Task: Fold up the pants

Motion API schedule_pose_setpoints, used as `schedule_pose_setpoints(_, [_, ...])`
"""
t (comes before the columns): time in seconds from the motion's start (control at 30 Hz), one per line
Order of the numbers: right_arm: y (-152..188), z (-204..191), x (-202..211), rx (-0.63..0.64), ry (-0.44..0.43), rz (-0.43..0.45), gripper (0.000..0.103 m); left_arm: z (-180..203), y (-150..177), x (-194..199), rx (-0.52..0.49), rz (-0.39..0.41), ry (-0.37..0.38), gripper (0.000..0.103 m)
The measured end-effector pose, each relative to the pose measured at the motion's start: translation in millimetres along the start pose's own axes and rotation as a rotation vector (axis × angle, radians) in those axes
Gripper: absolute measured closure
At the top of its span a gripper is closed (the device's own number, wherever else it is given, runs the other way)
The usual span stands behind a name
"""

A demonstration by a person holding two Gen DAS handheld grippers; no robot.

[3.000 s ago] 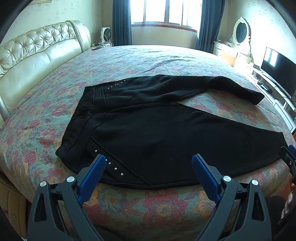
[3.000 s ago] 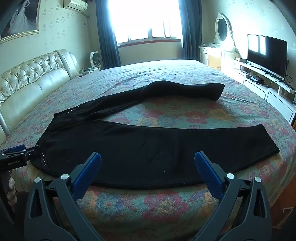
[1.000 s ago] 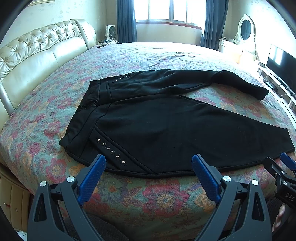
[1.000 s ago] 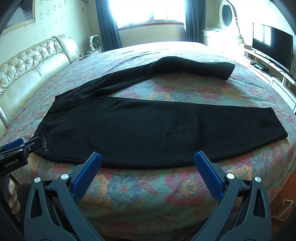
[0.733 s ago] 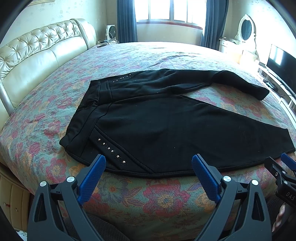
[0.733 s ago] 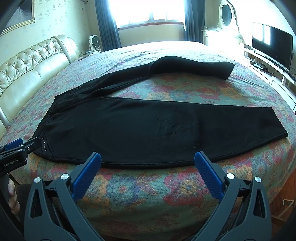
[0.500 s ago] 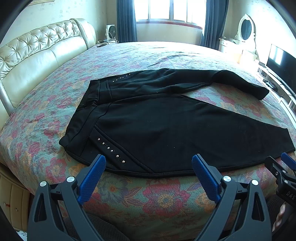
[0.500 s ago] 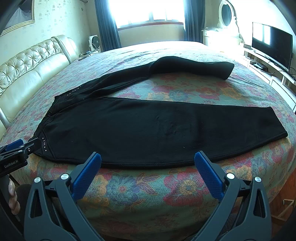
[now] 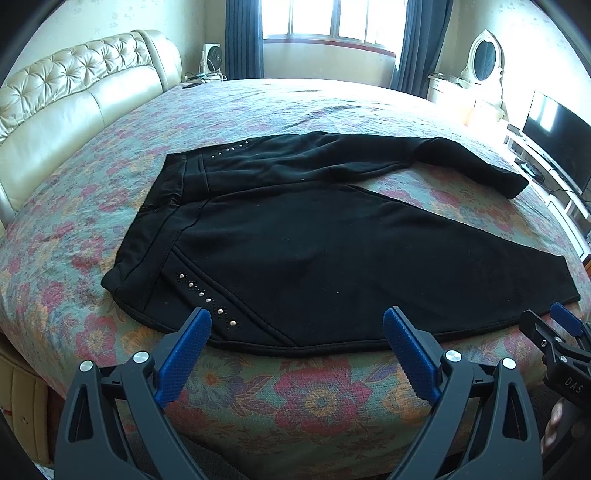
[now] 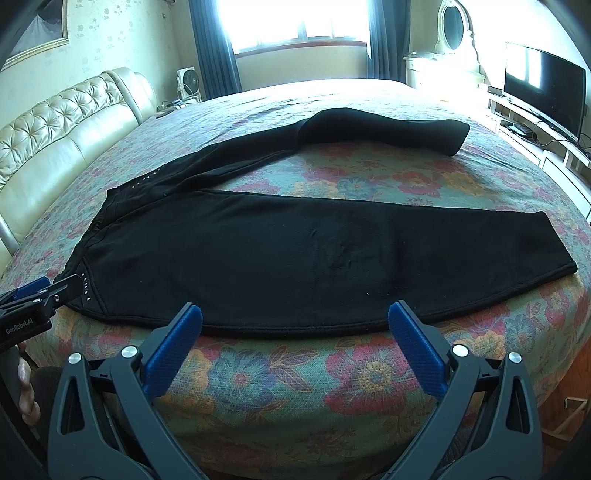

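left gripper [image 9: 297, 325]: jaws spread wide, nothing between them, poised just short of the near hem of the pants [image 9: 314, 254] at the waist end, beside the near row of studs [image 9: 207, 299]. right gripper [image 10: 295, 323]: jaws equally wide, holding nothing, facing the same near edge further toward the leg cuff. one pair of black pants lies flat on the floral bedspread [image 10: 295, 376], legs splayed in a v. the near leg runs straight across ahead of both grippers; the far leg angles away beyond it, its cuff bent. a strip of bare bedspread separates the fingertips from the hem. wide open bedspread lies beyond the far leg and past the waistband. count: two grippers, two stud rows. beyond: one tufted headboard [image 9: 74, 96], one television [image 10: 543, 99], one window [image 9: 332, 18].
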State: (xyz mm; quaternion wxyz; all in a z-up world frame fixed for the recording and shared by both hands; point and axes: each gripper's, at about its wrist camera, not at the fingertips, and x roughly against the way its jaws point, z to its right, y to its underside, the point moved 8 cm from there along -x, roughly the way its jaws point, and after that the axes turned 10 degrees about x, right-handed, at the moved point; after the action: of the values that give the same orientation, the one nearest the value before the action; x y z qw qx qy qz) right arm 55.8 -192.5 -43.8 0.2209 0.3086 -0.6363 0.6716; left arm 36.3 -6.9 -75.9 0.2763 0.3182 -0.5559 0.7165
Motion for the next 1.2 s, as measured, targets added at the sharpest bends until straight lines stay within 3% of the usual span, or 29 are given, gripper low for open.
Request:
schedule_pose_setpoints(0.1, [-1, 2, -4, -0.003, -0.003, -0.005, 0.002, -1, 1, -11, 0.001, -0.063, 0.046, 0.009])
schedule_pose_setpoints(0.37, [-4, 2, -20, 0.001, -0.004, -0.027, 0.002, -13, -26, -29, -0.031, -0.099, 0.081, 0.009])
schedule_pose_setpoints(0.53, [-9, 0, -30, 0.010, -0.009, -0.037, 0.002, -18, -38, -36, -0.116, -0.059, 0.024, 0.009])
schedule_pose_setpoints(0.7, [-13, -5, -37, 0.032, -0.021, -0.043, 0.002, -31, -32, -55, -0.116, -0.211, 0.089, 0.010])
schedule_pose_setpoints(0.83, [-14, 4, -42, 0.009, -0.025, -0.050, 0.002, -42, -40, -59, -0.121, -0.192, 0.083, 0.010])
schedule_pose_setpoints(0.93, [-15, 16, -45, -0.011, -0.012, -0.056, 0.002, -53, -56, -62, -0.093, -0.182, 0.110, 0.010])
schedule_pose_setpoints(1.03, [-19, 25, -50, -0.026, -0.004, -0.058, 0.002, -72, -88, -70, -0.071, -0.127, 0.088, 0.010])
schedule_pose_setpoints(1.2, [-30, 29, -58, -0.034, -0.006, -0.051, 0.002, -116, -146, -95, 0.001, -0.124, 0.134, 0.010])
